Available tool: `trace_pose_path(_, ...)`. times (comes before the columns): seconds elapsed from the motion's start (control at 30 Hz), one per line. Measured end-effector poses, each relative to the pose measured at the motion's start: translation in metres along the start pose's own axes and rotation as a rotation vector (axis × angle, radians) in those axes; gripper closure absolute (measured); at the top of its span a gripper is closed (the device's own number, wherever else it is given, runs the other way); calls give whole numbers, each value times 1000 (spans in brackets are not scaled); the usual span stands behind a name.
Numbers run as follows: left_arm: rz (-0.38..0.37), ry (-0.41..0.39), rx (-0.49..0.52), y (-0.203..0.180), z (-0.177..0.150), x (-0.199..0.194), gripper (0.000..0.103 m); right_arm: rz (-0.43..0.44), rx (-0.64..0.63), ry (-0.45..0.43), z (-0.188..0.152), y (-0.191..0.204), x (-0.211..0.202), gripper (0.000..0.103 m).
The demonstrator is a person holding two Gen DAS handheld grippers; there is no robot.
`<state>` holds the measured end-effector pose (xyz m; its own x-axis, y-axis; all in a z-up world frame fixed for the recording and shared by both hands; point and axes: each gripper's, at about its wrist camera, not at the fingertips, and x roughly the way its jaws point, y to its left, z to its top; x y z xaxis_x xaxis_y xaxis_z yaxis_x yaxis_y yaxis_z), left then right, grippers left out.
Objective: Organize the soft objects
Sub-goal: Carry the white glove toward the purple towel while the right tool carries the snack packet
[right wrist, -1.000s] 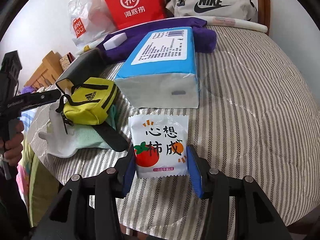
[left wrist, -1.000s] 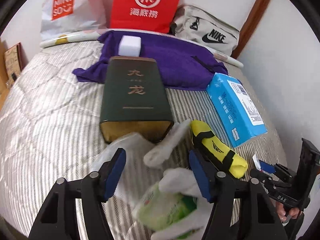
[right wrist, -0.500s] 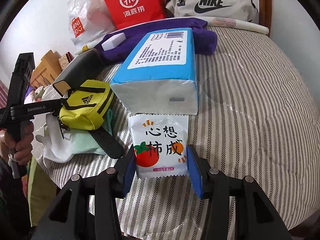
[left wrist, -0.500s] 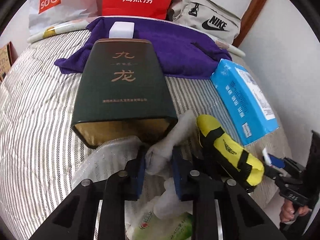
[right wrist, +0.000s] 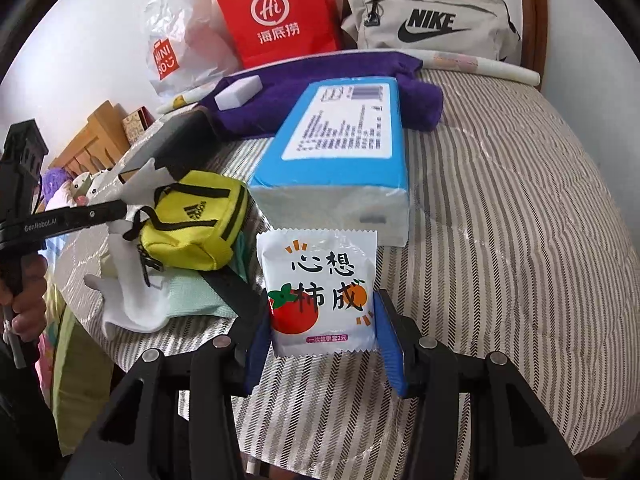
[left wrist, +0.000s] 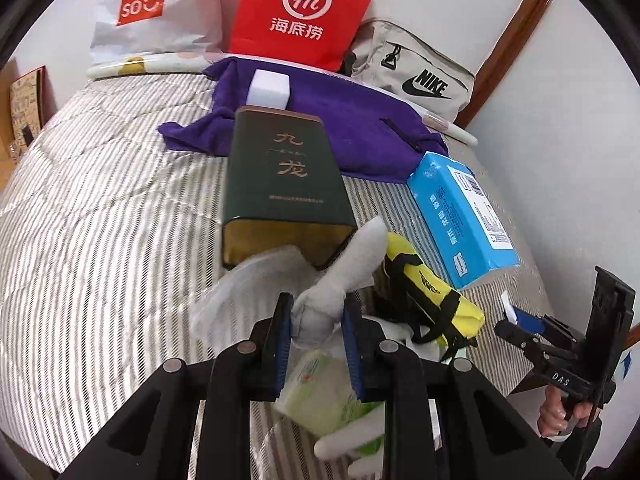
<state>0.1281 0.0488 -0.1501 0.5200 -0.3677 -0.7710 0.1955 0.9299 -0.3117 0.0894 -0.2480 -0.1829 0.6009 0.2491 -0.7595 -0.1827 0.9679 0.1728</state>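
My left gripper (left wrist: pixel 318 334) is shut on a white glove (left wrist: pixel 344 268) and holds it lifted above the striped bed; its finger sticks up toward the dark green box (left wrist: pixel 284 188). The lifted glove also shows in the right wrist view (right wrist: pixel 140 188). My right gripper (right wrist: pixel 324 344) is shut on a white sachet printed with a tomato and an orange (right wrist: pixel 320 296), held just above the bed's front edge. A yellow pouch (right wrist: pixel 192 228) lies between the two grippers, on a pale green cloth (right wrist: pixel 192 292) and another white glove (right wrist: pixel 132 304).
A blue tissue pack (right wrist: pixel 340 148) lies behind the sachet. A purple towel (left wrist: pixel 332 124) with a white block (left wrist: pixel 270 90) lies further back. A red bag (left wrist: pixel 304 12), a Miniso bag (left wrist: pixel 148 12) and a Nike pouch (right wrist: pixel 428 20) stand by the wall. A green wipes pack (left wrist: pixel 320 392) lies under my left gripper.
My left gripper closed on the white glove and has lifted it back away from the green box. My right gripper stays still with the sachet.
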Motion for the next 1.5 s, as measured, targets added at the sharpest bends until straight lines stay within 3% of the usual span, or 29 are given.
trace_pose_path(0.37, -17, -44, -51, 12, -1, -29, 80, 5, -39, -55, 15, 13, -29, 55)
trace_pose_path(0.73, -11, -89, -47, 10, 34, -38, 80, -4, -76, -117, 59, 18, -45, 55)
trace_pose_path(1.17, 21, -79, -34, 16, 99, -12, 80, -13, -90, -132, 134, 15, -19, 55)
trace_pose_path(1.5, 51, -40, -32, 28, 150, 28, 80, -42, -75, -106, 191, -2, 25, 55)
